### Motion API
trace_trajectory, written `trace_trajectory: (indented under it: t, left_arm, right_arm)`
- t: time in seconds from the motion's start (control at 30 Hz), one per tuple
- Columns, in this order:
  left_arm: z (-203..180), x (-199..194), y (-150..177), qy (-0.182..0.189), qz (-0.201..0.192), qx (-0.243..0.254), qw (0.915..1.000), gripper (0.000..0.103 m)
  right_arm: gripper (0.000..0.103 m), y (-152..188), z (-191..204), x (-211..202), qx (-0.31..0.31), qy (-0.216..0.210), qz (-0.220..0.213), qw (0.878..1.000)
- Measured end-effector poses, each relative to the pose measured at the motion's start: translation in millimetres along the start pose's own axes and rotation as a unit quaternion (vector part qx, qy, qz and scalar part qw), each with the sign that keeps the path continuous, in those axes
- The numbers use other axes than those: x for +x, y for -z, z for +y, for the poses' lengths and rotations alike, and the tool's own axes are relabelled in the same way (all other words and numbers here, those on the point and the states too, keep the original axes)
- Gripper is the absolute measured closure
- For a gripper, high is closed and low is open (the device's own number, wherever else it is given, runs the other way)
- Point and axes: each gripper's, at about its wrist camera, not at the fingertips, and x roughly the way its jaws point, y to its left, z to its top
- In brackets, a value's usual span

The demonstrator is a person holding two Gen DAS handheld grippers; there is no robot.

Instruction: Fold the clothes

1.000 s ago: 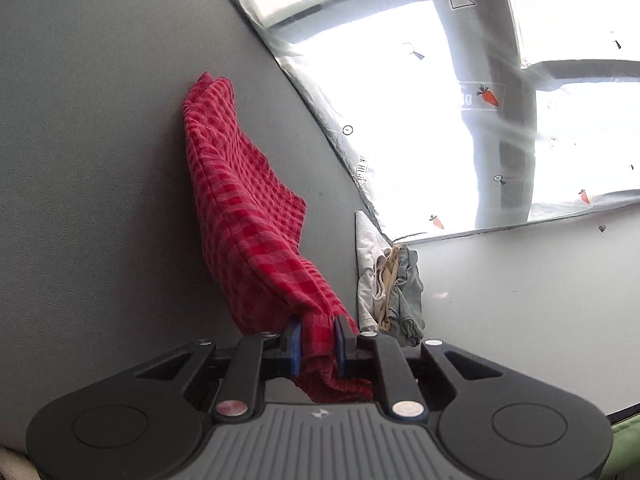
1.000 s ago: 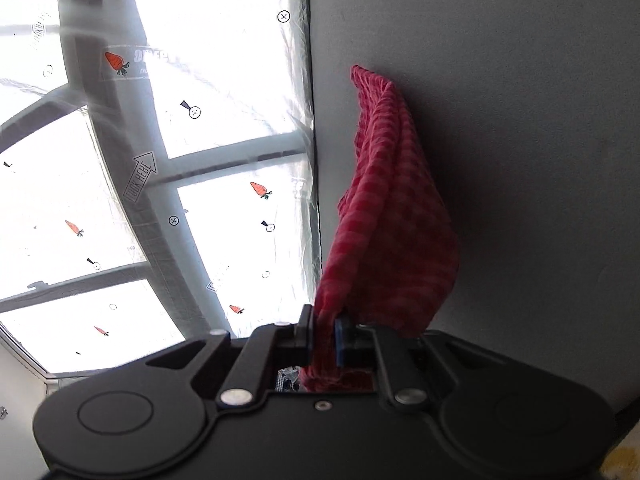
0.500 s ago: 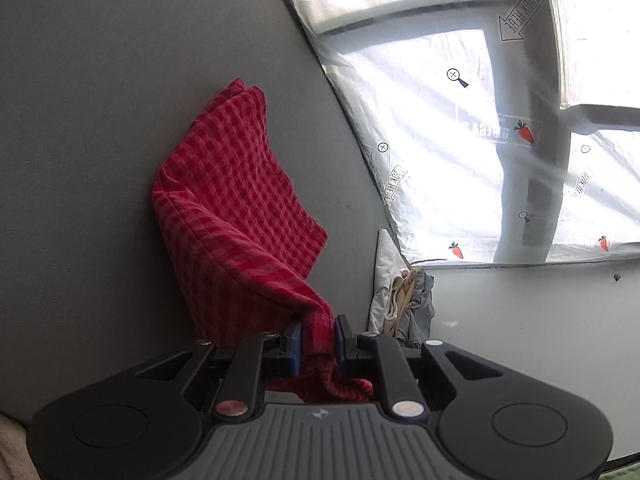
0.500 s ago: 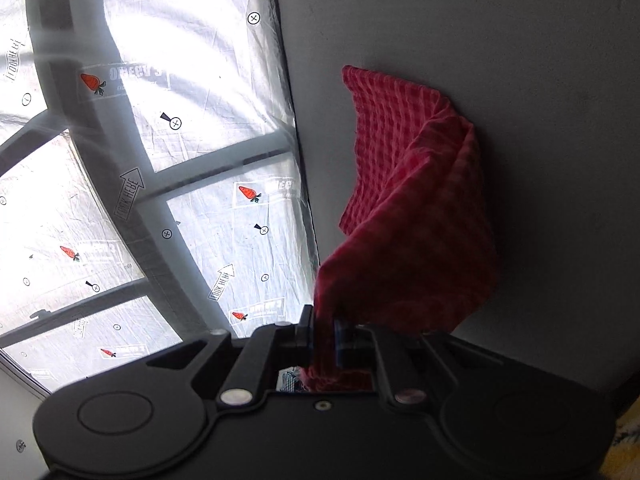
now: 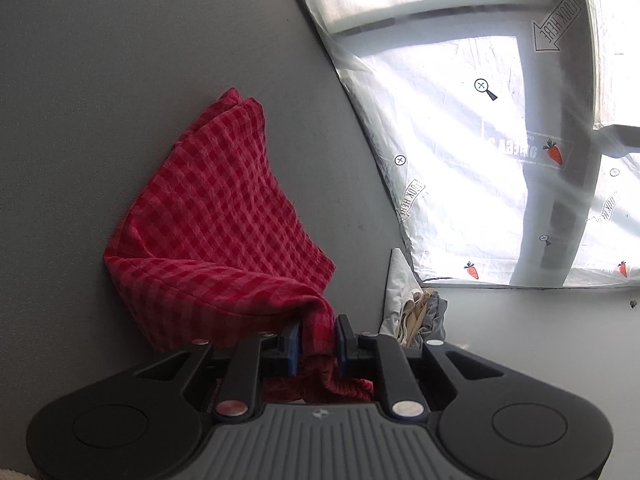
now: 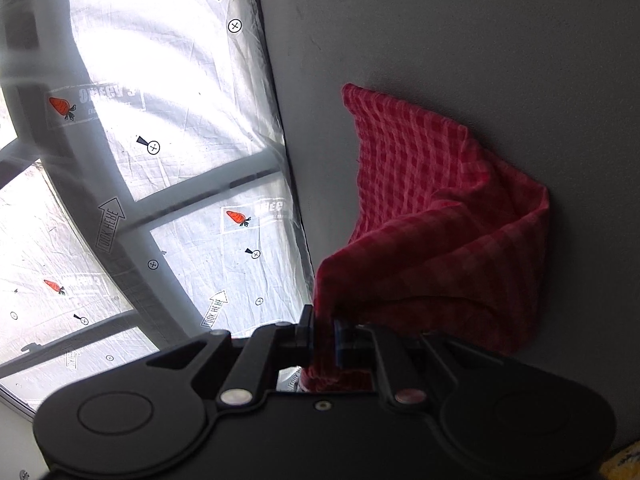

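A red checked cloth (image 5: 224,216) lies doubled over on the grey table (image 5: 100,100); its far part rests flat and the near part arches up off the surface. My left gripper (image 5: 316,338) is shut on one near corner of it, a bunch of fabric pinched between the blue pads. In the right wrist view the same red checked cloth (image 6: 440,216) sags from my right gripper (image 6: 323,330), which is shut on the other near corner. The far corners lie together on the table.
A small pile of pale and grey garments (image 5: 416,312) sits at the table's edge, right of the left gripper. Beyond the edge hangs a translucent sheet printed with carrots and arrows (image 5: 460,140) over a window frame. The grey table (image 6: 460,32) stretches past the cloth.
Both grippers have carried the held corners forward and lower. The cloth, which hung tall and narrow, now spreads wider with its far half laid on the table.
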Motion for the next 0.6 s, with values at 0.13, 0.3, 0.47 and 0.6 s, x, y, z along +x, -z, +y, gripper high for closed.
trace_trajectory:
  t: [0.13, 0.3, 0.47, 0.6]
  left_arm:
    - [-5, 22, -27, -0.004, 0.001, 0.001, 1.0, 0.085]
    - [-8, 58, -67, -0.016, 0.001, -0.011, 0.9998, 0.085]
    - [-2, 87, -99, -0.041, -0.012, -0.044, 0.9981, 0.074]
    - [1, 88, -110, -0.032, -0.032, -0.061, 0.9972, 0.064]
  right_arm:
    - [0.094, -16, 6, 23, 0.009, -0.001, -0.003, 1.0]
    - [0.093, -46, 13, 59, 0.023, 0.013, -0.008, 1.0]
    - [0.087, -74, 17, 89, 0.049, 0.028, -0.017, 0.998]
    - [0.078, -84, 22, 99, 0.043, 0.027, -0.019, 0.999]
